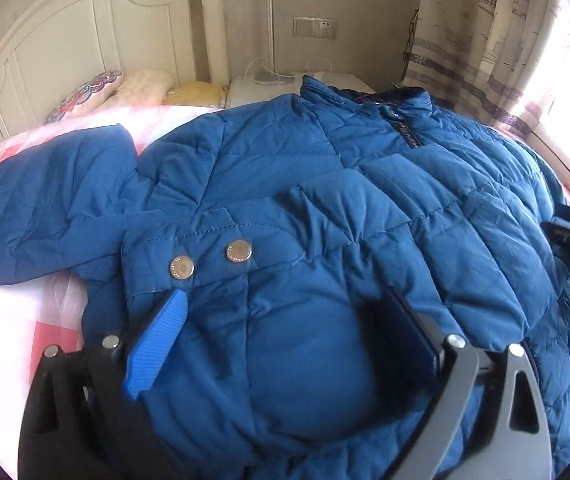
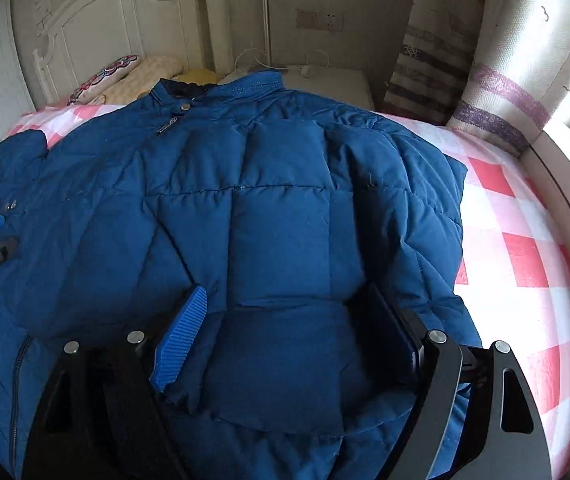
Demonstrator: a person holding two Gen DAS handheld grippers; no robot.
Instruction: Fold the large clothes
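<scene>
A puffy blue jacket lies spread front-up on the bed, collar at the far end. Both tools sit at its near hem, the left tool and right tool each spread wide around a bulge of padding, not pinching it. The slick, springy fill may well squirt out as they close, leaving only a thin layer gripped and a crooked fold.

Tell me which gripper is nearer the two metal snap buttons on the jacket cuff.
Left. The left gripper sits just below the snap buttons; the right gripper works the jacket's far side.
</scene>
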